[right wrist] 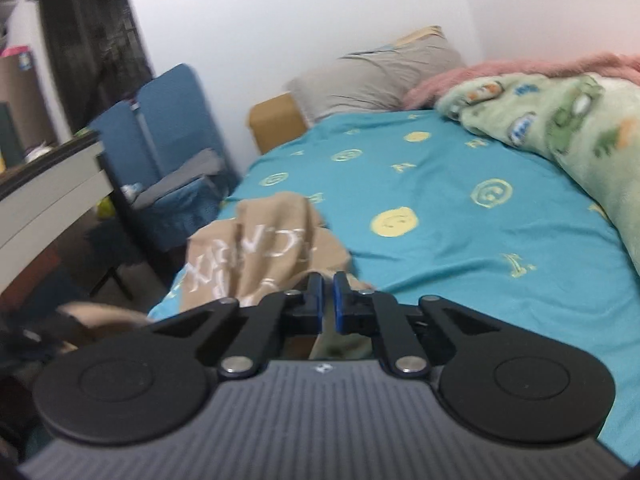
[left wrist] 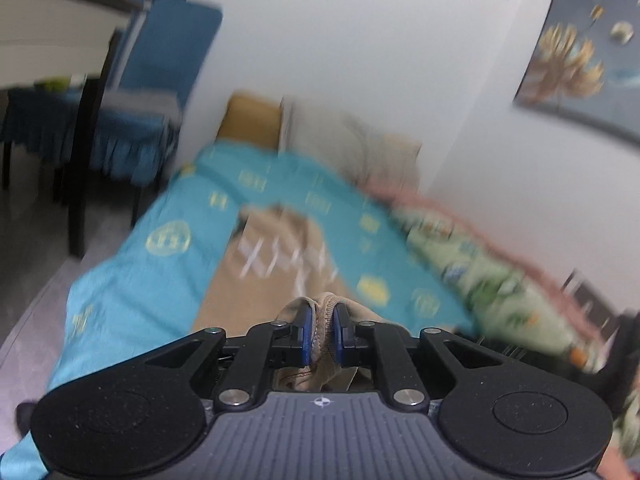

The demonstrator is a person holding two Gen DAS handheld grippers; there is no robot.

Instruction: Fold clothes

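- The left gripper (left wrist: 323, 312) is clamped on a bunched, ribbed hem of the tan garment (left wrist: 272, 264); cloth fills the narrow gap between its blue fingers (left wrist: 305, 332).
- The right gripper (right wrist: 328, 280) has its jaws drawn nearly together, a thin slot between the blue pads. Tan cloth lies just beneath and behind them, but I cannot tell whether any of it is pinched.
- The tan garment lies on the bed sheet (right wrist: 460, 248), near the sheet's edge closest to the blue chair (right wrist: 176, 136). In the right wrist view it is rumpled and partly lifted.
- White lettering runs across the garment, seen upside down and blurred; it cannot be read for certain.
- The sheet is turquoise with yellow smiley faces and scattered pale letters; an "A" shape shows among them.
- A green blanket (right wrist: 560, 128) printed with frogs lies along the far side of the sheet from the garment, with a pink blanket (right wrist: 520, 66) touching it behind.
- A grey pillow (right wrist: 376, 76) sits at the head of the sheet, against the wall.
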